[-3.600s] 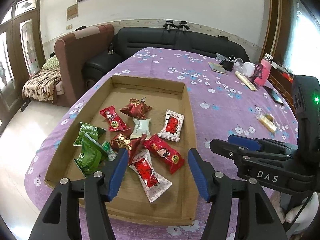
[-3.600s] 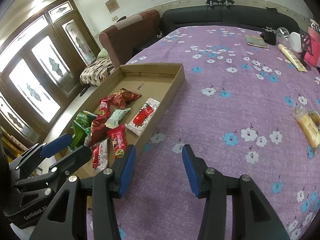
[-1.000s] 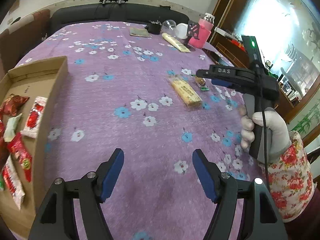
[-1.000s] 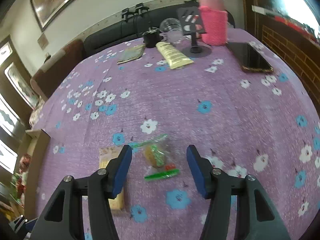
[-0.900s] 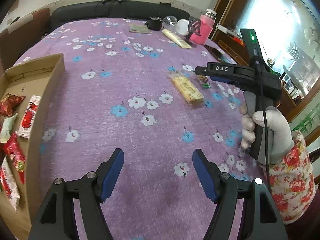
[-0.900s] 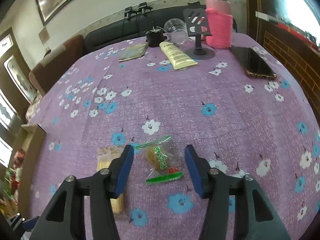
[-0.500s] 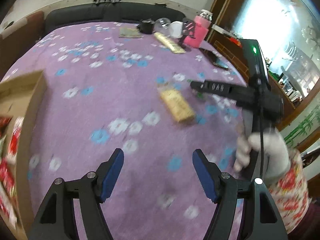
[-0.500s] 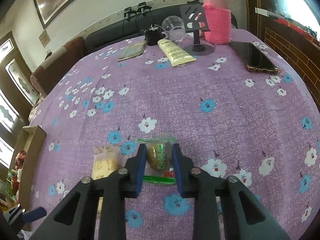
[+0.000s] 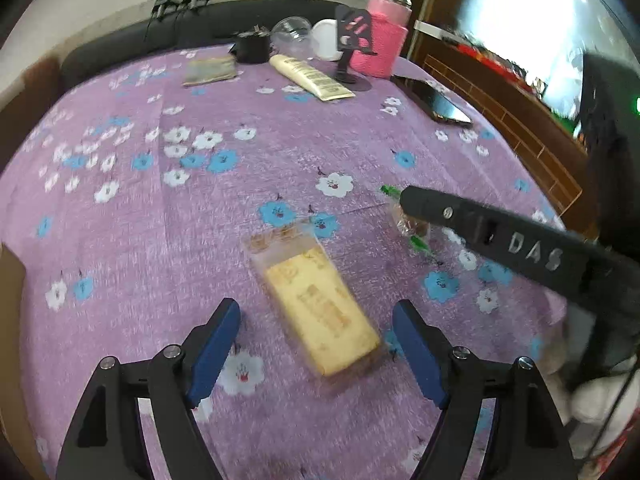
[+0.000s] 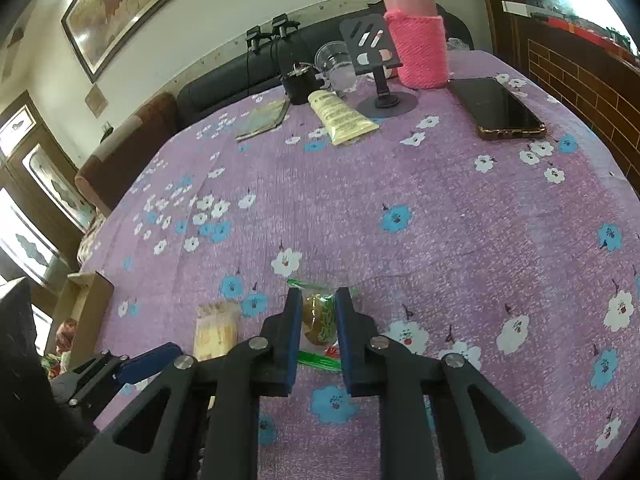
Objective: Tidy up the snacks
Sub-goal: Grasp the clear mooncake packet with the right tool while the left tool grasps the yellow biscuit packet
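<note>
A yellow wrapped biscuit bar [image 9: 320, 304] lies on the purple flowered tablecloth [image 9: 200, 208]. My left gripper [image 9: 316, 344] is open and hangs just above its near end, one finger on each side. My right gripper [image 10: 318, 320] is shut on a small clear snack packet with green print [image 10: 318, 314] that rests on the cloth. That packet [image 9: 408, 226] shows partly hidden behind the right gripper in the left wrist view. The biscuit bar [image 10: 216, 330] lies left of the right gripper. The cardboard tray's corner [image 10: 86, 292] shows at the far left.
At the far end of the table stand a pink sleeved bottle [image 10: 418, 28], a phone stand [image 10: 378, 64], a cream tube [image 10: 340, 118], a black pouch [image 10: 298, 80] and a booklet [image 10: 262, 120]. A phone [image 10: 496, 108] lies at the right edge.
My left gripper swung from the tray across the table and came close over the biscuit bar. My right gripper reached the small packet and closed on it.
</note>
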Demonstrator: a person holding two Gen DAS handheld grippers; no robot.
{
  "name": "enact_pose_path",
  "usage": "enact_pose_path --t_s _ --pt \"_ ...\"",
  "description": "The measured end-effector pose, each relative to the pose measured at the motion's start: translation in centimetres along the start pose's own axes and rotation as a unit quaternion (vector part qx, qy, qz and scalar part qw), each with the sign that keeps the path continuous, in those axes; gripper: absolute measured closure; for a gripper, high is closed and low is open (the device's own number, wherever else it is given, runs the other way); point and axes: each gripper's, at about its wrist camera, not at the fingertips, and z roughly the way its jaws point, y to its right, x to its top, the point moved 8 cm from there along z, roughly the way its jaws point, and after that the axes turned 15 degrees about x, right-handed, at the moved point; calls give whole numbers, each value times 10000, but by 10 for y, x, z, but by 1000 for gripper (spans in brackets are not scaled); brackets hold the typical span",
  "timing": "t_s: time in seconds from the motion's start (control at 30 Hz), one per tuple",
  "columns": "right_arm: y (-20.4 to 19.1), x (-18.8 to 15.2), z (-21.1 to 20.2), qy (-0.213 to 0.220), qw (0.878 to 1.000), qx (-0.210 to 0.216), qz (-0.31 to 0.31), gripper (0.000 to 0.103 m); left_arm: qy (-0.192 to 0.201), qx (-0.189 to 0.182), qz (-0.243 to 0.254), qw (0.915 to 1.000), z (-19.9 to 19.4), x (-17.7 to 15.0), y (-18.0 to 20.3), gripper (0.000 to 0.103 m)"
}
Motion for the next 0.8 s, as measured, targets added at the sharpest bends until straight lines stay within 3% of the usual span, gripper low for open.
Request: enact_pose_path --t_s 0.03,0.1,0.2,0.37,0.43,0.67,0.7,0.73,0.8 --pt "1 1 -1 19 10000 20 20 88 35 26 72 10000 0 1 1 23" --pt "1 2 -1 24 10000 51 51 88 89 97 228 9997 -1 2 3 51" --pt "1 1 1 2 9999 131 90 90 38 -44 179 9998 -3 4 0 69" --pt "3 1 1 5 9992 316 241 93 133 -134 -1 9998 -12 2 -9 69" --pt "4 1 0 19 9983 472 353 102 175 -185 -43 9997 -18 -1 -11 69" --pt "2 3 -2 73 9968 679 421 101 244 -351 -206 9989 -33 -8 -17 69" --pt "1 2 1 21 9972 639 385 91 234 -339 -210 9989 -33 -9 -17 69" --pt "0 -1 4 -62 9977 582 330 73 231 -338 -229 9989 -34 -10 -18 69" --pt "-4 -4 7 -102 9989 418 189 65 223 -355 -268 9988 -34 -10 -18 69"
